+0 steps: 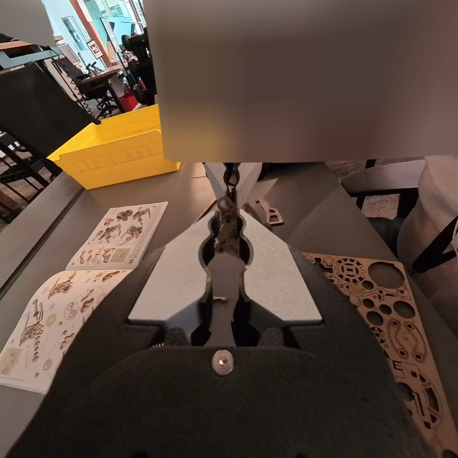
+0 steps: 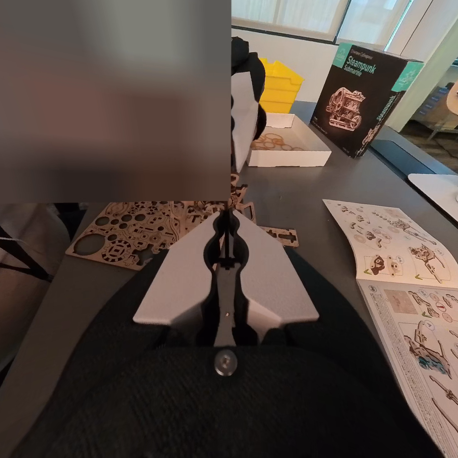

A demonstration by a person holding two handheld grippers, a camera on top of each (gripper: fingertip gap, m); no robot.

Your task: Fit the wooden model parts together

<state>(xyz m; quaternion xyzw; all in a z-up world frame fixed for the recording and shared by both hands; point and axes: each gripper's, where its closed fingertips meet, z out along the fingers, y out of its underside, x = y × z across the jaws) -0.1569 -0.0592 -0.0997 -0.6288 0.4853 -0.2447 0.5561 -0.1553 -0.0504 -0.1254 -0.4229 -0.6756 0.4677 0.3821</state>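
Note:
In the left wrist view my left gripper (image 1: pixel 228 215) is shut on a small wooden model part (image 1: pixel 226 229), seen edge-on between the pale fingers. Right beyond it the right gripper's white fingers (image 1: pixel 252 178) face mine, with a dark thin piece (image 1: pixel 230 177) between them. In the right wrist view my right gripper (image 2: pixel 227 215) is shut on a thin wooden part (image 2: pixel 226 238), seen edge-on. Its far end meets the wooden piece (image 2: pixel 236 192) that hangs from the left gripper (image 2: pixel 244 124). Both are held above the dark table (image 2: pixel 285 193).
A laser-cut plywood sheet (image 1: pixel 371 309) (image 2: pixel 128 233) lies under the grippers, with loose wooden pieces (image 1: pixel 271 214) (image 2: pixel 282 235) beside it. An open instruction booklet (image 1: pixel 111 247) (image 2: pixel 409 285), a yellow bin (image 1: pixel 116 148) (image 2: pixel 280 84), a white tray of wooden rings (image 2: pixel 285 146) and the kit box (image 2: pixel 366 99) stand around. My left and right fingertips are right by each other.

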